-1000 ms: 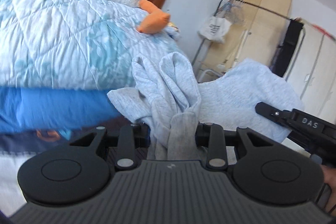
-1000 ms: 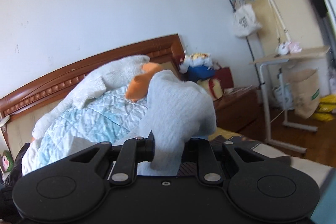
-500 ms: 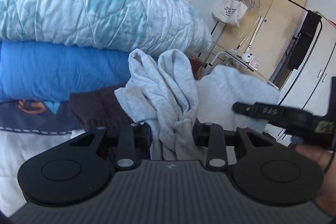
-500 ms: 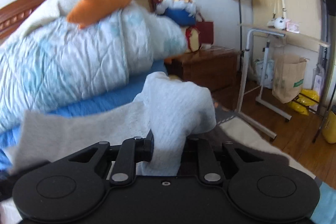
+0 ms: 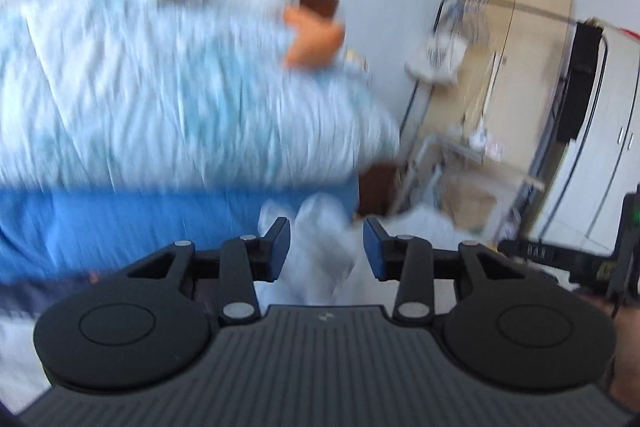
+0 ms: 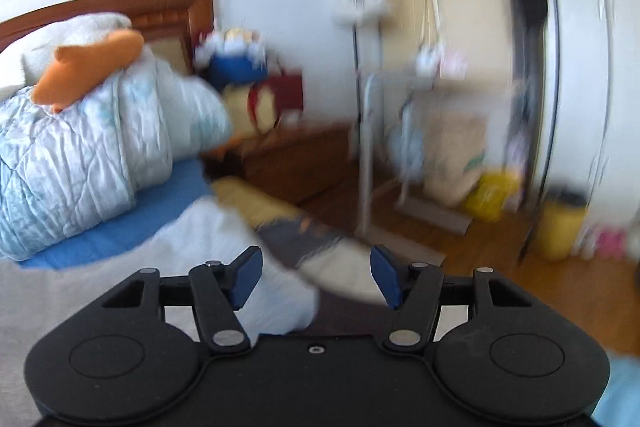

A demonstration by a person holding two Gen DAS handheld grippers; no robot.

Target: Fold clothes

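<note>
Both views blurred. Left gripper (image 5: 326, 247): jaws opening, pads clear of the grey garment (image 5: 320, 251), which sits bunched between them, long axis running away from cam. Right gripper (image 6: 316, 277): jaws opening, garment edge nearer left pad, lying on the bed (image 6: 120, 247).

So the bed (image 6: 104, 247) has a blue sheet over it and a brown wooden headboard (image 6: 168, 7) against the white wall. Piled straight on the sheet is a rumpled pale blue quilt (image 6: 80, 155) with an orange plush bit (image 6: 88, 67) resting on top near the headboard end. The light grey garment (image 6: 224, 239) lies spread on the sheet in front of the quilt, and a dark cloth with a pale edge (image 6: 304, 239) lies just beside it at the bed's edge, though both views are pretty blurry.
</note>
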